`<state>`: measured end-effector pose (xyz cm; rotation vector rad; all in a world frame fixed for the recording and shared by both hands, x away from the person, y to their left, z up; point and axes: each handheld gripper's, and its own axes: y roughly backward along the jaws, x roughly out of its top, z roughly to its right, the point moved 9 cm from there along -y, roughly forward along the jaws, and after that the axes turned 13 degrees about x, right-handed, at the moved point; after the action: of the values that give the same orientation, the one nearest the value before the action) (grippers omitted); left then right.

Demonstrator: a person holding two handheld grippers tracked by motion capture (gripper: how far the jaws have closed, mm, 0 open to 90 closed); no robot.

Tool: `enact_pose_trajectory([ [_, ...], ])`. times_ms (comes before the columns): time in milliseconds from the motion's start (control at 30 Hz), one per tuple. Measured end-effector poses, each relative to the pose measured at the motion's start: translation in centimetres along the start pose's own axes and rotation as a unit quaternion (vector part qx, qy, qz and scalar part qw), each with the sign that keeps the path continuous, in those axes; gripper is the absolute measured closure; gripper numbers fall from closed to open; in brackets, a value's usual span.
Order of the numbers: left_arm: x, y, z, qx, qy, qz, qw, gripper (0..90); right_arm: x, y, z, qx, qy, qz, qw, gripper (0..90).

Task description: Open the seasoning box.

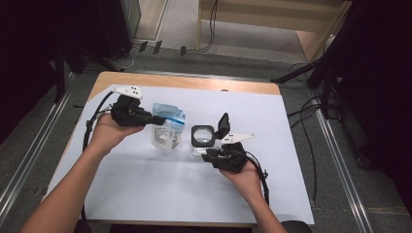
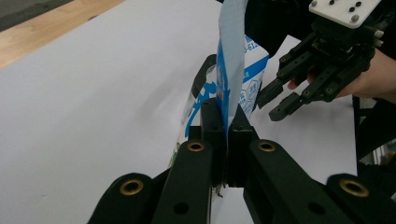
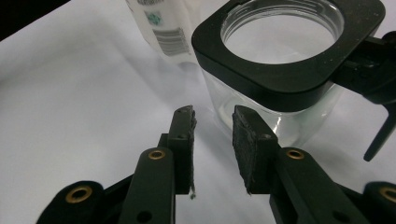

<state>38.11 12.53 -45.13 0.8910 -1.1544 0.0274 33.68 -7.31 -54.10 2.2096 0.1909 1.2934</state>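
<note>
A blue-and-white plastic pouch [image 1: 167,128] stands upright on the white sheet, left of centre. My left gripper [image 1: 158,119] is shut on its top edge; in the left gripper view the jaws [image 2: 226,123] pinch the thin blue edge of the pouch [image 2: 231,70]. Right of the pouch stands a clear square jar [image 1: 203,138] with a black rim, its hinged black lid [image 1: 223,125] flipped up. My right gripper [image 1: 209,155] sits just in front of the jar, open. Its pads [image 3: 212,123] are apart with nothing between them, close to the jar's glass wall [image 3: 280,116].
A white sheet [image 1: 145,194] covers most of the wooden table [image 1: 160,80]. My right gripper [image 2: 273,106] also appears beyond the pouch in the left gripper view. Cables and dark stand legs [image 1: 311,73] lie on the floor around the table.
</note>
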Motion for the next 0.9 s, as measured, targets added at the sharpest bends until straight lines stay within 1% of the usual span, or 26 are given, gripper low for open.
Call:
enact_pose_trajectory([
  [33,0.0,-0.2,0.2,-0.005,0.004,0.003,1.0000,90.0,0.0,0.0,0.0,0.000,0.000,0.000,1.0000,70.6],
  [67,-0.1,-0.4,0.4,-0.008,0.002,0.001,1.0000,90.0,0.0,-0.1,-0.1,0.000,0.001,0.000,1.0000,70.6],
  [100,-0.2,-0.6,0.6,-0.003,0.000,0.002,1.0000,90.0,0.0,-0.2,-0.1,0.000,0.000,-0.001,1.0000,70.6],
  [133,-0.3,-0.7,0.7,-0.008,0.001,0.000,1.0000,90.0,0.0,-0.2,-0.1,0.000,0.001,-0.001,1.0000,70.6],
  [167,-0.4,-0.8,0.7,-0.006,0.002,0.001,1.0000,90.0,0.0,-0.3,-0.2,0.000,0.002,-0.001,1.0000,70.6],
  [200,-0.5,-0.9,0.6,-0.006,0.007,0.002,1.0000,90.0,0.0,-0.3,-0.2,0.000,0.002,-0.001,1.0000,70.6],
  [233,-0.8,-1.0,0.5,-0.010,0.010,0.000,0.9999,90.0,0.1,-0.3,-0.3,-0.001,0.003,0.000,1.0000,70.6],
  [300,-1.1,-0.9,0.3,-0.018,0.017,0.008,0.9997,90.0,0.0,-0.3,-0.2,-0.001,0.004,-0.001,1.0000,70.6],
  [333,-1.1,-0.9,0.3,-0.018,0.017,0.008,0.9997,90.0,0.0,-0.3,-0.2,-0.001,0.004,-0.001,1.0000,70.6],
  [400,-1.3,-0.8,0.2,-0.019,0.013,0.006,0.9997,90.0,0.0,-0.3,-0.2,-0.002,0.003,0.000,1.0000,70.6],
  [433,-1.5,-0.7,0.2,-0.015,0.009,0.007,0.9998,90.0,0.0,-0.3,-0.3,-0.002,0.003,-0.002,1.0000,70.6],
  [467,-1.6,-0.7,0.1,-0.023,0.000,0.003,0.9997,90.0,0.0,-0.3,-0.3,-0.003,0.004,-0.002,1.0000,70.6],
  [500,-1.6,-0.7,0.1,-0.023,0.000,0.003,0.9997,90.0,0.0,-0.3,-0.3,-0.003,0.004,-0.002,1.0000,70.6],
  [533,-1.7,-0.6,0.0,-0.020,-0.003,0.001,0.9998,90.0,0.0,-0.4,-0.3,-0.003,0.004,-0.002,1.0000,70.6],
  [600,-1.8,-0.5,-0.2,-0.021,-0.011,-0.002,0.9997,90.0,-0.1,-0.5,-0.4,-0.001,0.005,-0.005,1.0000,70.6],
  [633,-1.9,-0.5,-0.3,-0.023,-0.012,0.000,0.9997,90.0,-0.1,-0.6,-0.4,-0.002,0.006,-0.007,1.0000,70.6],
  [667,-2.2,-0.2,-0.5,-0.031,-0.013,-0.006,0.9994,89.2,-0.2,-0.7,-0.4,-0.001,0.006,-0.008,0.9999,70.6],
  [733,-2.3,-0.2,-0.6,-0.027,-0.015,-0.004,0.9995,87.9,-0.2,-0.7,-0.4,-0.001,0.007,-0.009,0.9999,70.6],
  [767,-2.3,-0.1,-0.5,-0.030,-0.017,-0.004,0.9994,87.9,-0.2,-0.7,-0.4,-0.001,0.007,-0.009,0.9999,70.6],
  [800,-2.4,-0.1,-0.5,-0.033,-0.022,-0.003,0.9992,86.9,-0.2,-0.8,-0.4,-0.001,0.007,-0.010,0.9999,70.6],
  [833,-2.4,0.0,-0.5,-0.032,-0.024,-0.002,0.9992,83.0,-0.2,-0.8,-0.4,-0.002,0.007,-0.009,0.9999,70.6],
  [867,-2.4,0.0,-0.4,-0.036,-0.025,-0.001,0.9990,83.0,-0.2,-0.8,-0.4,-0.002,0.007,-0.009,0.9999,70.6],
  [900,-2.4,0.1,-0.4,-0.037,-0.029,0.000,0.9989,78.9,-0.2,-0.8,-0.4,-0.002,0.008,-0.009,0.9999,70.6],
])
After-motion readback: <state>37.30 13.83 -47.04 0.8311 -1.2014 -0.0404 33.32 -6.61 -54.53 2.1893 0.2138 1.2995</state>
